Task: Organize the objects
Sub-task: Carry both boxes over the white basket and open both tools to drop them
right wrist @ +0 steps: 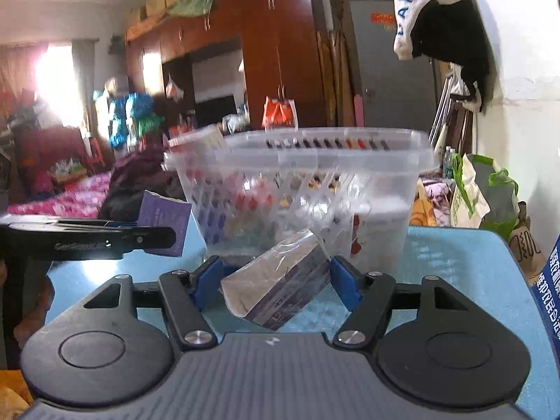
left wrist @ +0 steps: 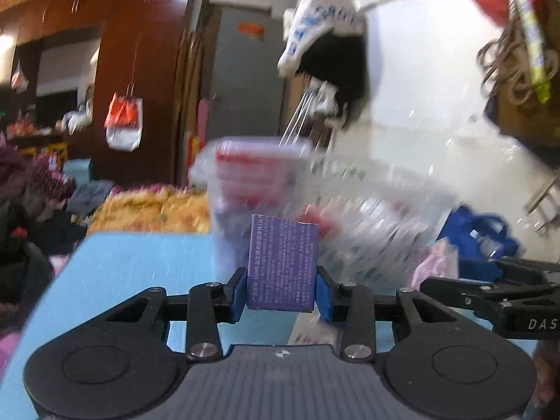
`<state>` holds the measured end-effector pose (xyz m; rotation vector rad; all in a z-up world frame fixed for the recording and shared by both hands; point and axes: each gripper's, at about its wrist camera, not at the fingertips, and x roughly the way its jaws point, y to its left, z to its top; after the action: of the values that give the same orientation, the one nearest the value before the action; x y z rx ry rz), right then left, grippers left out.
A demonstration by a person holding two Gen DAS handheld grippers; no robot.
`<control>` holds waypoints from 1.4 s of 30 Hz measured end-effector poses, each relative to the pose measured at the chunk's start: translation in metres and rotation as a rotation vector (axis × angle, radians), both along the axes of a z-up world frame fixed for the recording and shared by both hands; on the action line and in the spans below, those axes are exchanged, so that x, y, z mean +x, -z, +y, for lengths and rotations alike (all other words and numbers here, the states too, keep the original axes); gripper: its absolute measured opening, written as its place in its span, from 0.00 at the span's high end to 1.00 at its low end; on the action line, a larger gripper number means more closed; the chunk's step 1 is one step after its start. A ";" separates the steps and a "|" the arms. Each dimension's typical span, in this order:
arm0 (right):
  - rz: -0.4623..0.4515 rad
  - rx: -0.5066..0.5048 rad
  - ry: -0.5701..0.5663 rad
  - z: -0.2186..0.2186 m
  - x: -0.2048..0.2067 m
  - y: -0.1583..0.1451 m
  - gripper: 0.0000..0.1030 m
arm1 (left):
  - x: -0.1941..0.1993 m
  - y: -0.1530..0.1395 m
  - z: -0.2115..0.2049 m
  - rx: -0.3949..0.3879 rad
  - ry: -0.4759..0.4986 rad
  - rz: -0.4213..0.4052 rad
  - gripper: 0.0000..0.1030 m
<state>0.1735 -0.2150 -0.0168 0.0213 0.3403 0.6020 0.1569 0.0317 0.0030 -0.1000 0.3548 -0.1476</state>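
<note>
My left gripper (left wrist: 281,280) is shut on a small purple box (left wrist: 282,259) with white print, held upright above the blue table (left wrist: 140,262). Just beyond it stands a clear plastic basket (left wrist: 367,210), blurred, with packets inside. In the right wrist view the right gripper (right wrist: 276,273) is shut on a tilted box in shiny wrap (right wrist: 280,280), silver and purple, right in front of the basket (right wrist: 315,161). The left gripper (right wrist: 154,236) shows at the left with the purple box (right wrist: 164,224), beside the basket's left wall.
A blue printed box (right wrist: 549,297) stands at the table's right edge, with a green and white bag (right wrist: 483,196) behind it. A blue bag (left wrist: 479,234) lies beyond the basket. A bed with a yellow quilt (left wrist: 150,210) lies past the table's far edge.
</note>
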 end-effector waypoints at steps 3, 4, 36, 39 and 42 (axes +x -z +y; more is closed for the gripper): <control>-0.100 0.017 -0.003 -0.002 -0.015 -0.037 0.32 | -0.006 -0.037 -0.005 -0.025 0.021 -0.073 0.58; -0.146 0.014 0.006 -0.001 -0.017 -0.053 0.32 | -0.004 -0.051 -0.009 -0.024 0.029 -0.090 0.58; -0.152 -0.089 0.136 -0.010 0.028 -0.069 0.00 | 0.036 -0.072 -0.009 0.064 -0.055 -0.042 0.07; -0.067 -0.047 0.106 -0.022 0.022 -0.043 0.00 | 0.016 -0.043 -0.009 0.070 -0.019 0.026 0.06; 0.055 0.007 0.074 -0.031 0.030 -0.021 0.00 | 0.007 -0.014 -0.011 0.077 -0.013 0.082 0.07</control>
<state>0.2036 -0.2460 0.0041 0.0573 0.3890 0.5302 0.1636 0.0212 0.0166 -0.0318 0.4414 -0.1172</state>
